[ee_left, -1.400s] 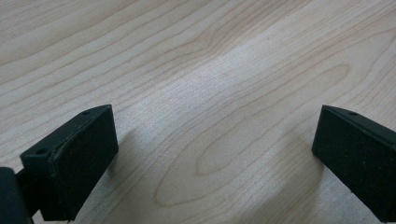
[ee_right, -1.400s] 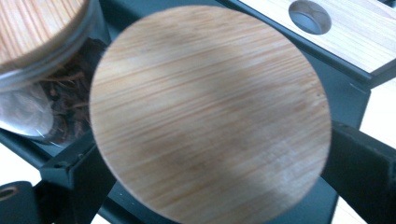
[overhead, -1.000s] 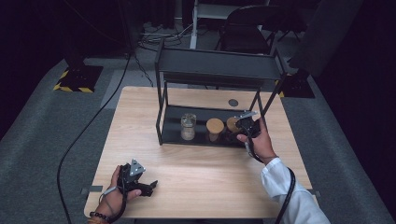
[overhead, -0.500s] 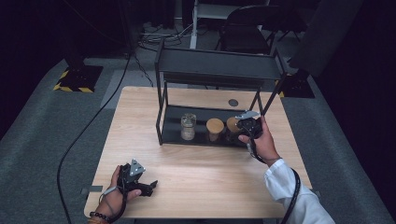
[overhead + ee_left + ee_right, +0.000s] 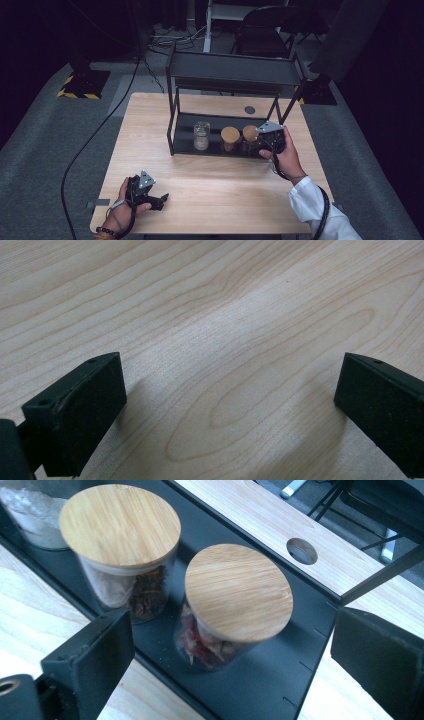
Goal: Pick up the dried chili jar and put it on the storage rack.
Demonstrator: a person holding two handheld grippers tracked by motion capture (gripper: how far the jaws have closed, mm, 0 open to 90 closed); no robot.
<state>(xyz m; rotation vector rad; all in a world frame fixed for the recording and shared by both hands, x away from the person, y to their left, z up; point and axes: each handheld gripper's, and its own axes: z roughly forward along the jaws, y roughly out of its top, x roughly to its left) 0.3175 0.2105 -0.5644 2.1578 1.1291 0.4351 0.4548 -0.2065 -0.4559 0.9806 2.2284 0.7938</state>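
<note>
Three jars on the rack's lower shelf, my two grippers both spread wide.

My right gripper (image 5: 261, 141) hovers at the right end of the black metal rack (image 5: 235, 65), its fingers (image 5: 87, 662) wide apart either side of the nearest bamboo-lidded jar (image 5: 235, 605), not touching it. A second bamboo-lidded jar (image 5: 122, 545) stands just beside it, and one unlidded glass jar (image 5: 201, 135) stands further left: three jars, two lids. My left gripper (image 5: 159, 199) rests low on the wooden worktop (image 5: 215, 195) near its front left corner, fingers (image 5: 75, 410) wide, holding nothing.
</note>
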